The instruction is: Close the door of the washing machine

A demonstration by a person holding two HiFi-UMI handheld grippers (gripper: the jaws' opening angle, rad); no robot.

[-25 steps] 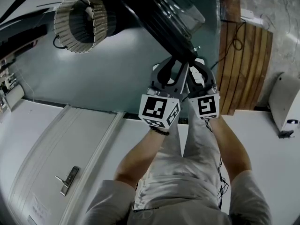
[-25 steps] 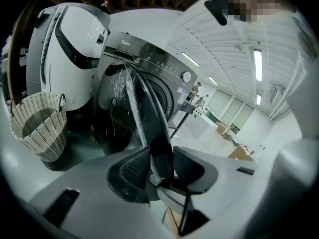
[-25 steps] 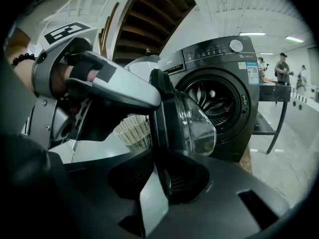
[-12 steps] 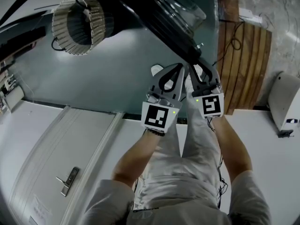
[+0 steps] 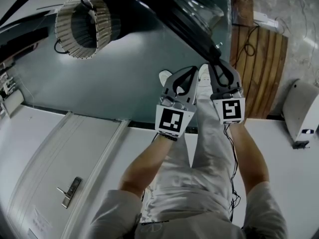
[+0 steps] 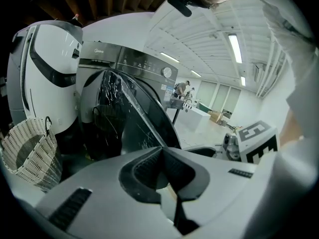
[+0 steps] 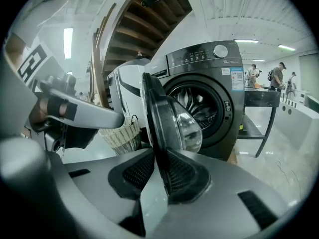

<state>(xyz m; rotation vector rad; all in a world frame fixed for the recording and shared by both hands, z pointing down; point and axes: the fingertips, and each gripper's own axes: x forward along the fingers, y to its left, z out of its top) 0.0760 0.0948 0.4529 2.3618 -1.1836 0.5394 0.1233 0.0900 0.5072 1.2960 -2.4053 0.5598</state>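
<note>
A dark grey front-loading washing machine (image 7: 219, 83) stands with its round glass door (image 7: 174, 118) swung open. In the head view the door (image 5: 194, 14) reaches down from the top edge toward both grippers. My right gripper (image 7: 157, 156) is shut on the door's rim, which runs edge-on between its pads. In the head view the right gripper (image 5: 218, 59) sits at the door's lower edge. My left gripper (image 5: 192, 76) hangs just left of it, shut and empty. Its own view shows the left gripper (image 6: 163, 151) with pads together and the door (image 6: 134, 123) beyond.
A woven laundry basket (image 5: 82, 24) stands left of the machine, beside a white appliance (image 6: 45, 68). A slatted wooden panel (image 5: 259, 68) lies at the right, with a white device (image 5: 301, 108) past it. A dark table (image 7: 261, 101) and people (image 7: 276, 76) are behind the machine.
The left gripper's jaws have gone from spread wide to shut, and it has rolled a little. The right gripper has slid right and up in the head view with the door rim.
</note>
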